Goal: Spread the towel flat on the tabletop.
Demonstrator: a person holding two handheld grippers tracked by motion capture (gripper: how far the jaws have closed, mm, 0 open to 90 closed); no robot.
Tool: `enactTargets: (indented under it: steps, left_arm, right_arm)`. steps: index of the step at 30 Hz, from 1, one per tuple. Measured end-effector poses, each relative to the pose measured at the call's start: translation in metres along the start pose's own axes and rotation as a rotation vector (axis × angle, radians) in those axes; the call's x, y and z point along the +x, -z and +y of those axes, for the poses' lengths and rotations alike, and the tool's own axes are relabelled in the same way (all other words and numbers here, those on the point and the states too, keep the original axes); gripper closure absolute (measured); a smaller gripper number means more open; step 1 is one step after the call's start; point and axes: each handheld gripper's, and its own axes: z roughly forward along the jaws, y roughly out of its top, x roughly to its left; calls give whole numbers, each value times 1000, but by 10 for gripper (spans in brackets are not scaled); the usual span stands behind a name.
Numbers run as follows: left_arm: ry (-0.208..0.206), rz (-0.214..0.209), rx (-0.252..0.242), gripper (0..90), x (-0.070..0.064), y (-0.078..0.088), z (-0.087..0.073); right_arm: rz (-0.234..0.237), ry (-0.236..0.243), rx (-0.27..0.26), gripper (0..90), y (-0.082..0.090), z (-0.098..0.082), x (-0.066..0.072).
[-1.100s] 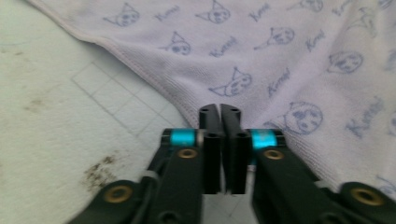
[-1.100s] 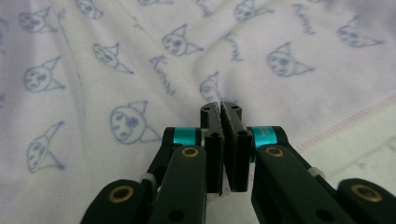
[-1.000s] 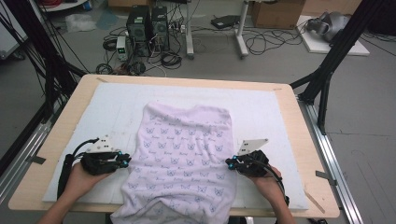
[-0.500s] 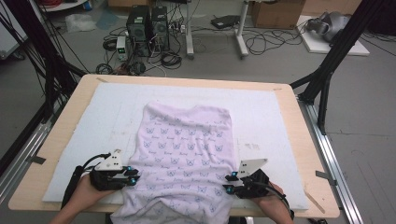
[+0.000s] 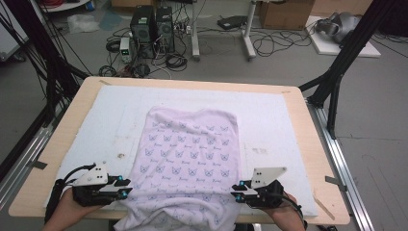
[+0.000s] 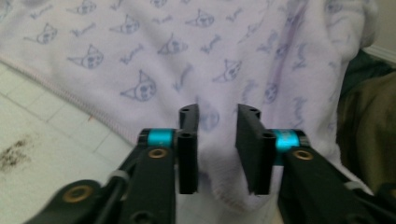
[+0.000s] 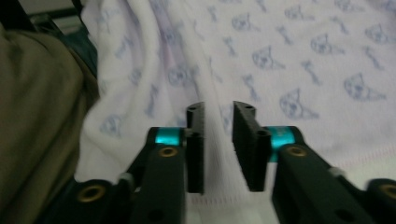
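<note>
A pale lilac garment (image 5: 190, 149) printed with small cat faces lies flat on the white mat (image 5: 288, 120); its near hem hangs over the table's front edge. My left gripper (image 5: 126, 186) is at the garment's near left edge and my right gripper (image 5: 235, 190) at its near right edge, each held in a hand. In the left gripper view the jaws (image 6: 218, 111) have just been opening and stand apart, with a fold of the garment (image 6: 140, 56) between them. In the right gripper view the jaws (image 7: 219, 108) have just been closing a little; a gap remains, with cloth (image 7: 303, 56) in it.
The wooden table (image 5: 317, 159) carries the mat almost edge to edge. Black frame posts (image 5: 337, 72) stand at both sides, and metal rails (image 5: 346, 173) run along the table. Computer towers (image 5: 151, 24) and cables lie on the floor beyond. Olive trousers (image 7: 37, 116) show at the near edge.
Both hands have drawn back toward the table's near edge with the garment's lower corners, and the hem now hangs lower over that edge. The far end of the garment has stayed put.
</note>
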Motion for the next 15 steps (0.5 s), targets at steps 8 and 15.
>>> enactTargets:
  steps: [8,15]
  left_arm:
    - [-62,-111,95,678,-10,-47,5]
    - [-78,-100,71,864,-13,-41,-1]
  right_arm:
    - [116,80,98,650,-54,14,12]
    - [97,104,120,883,-52,14,13]
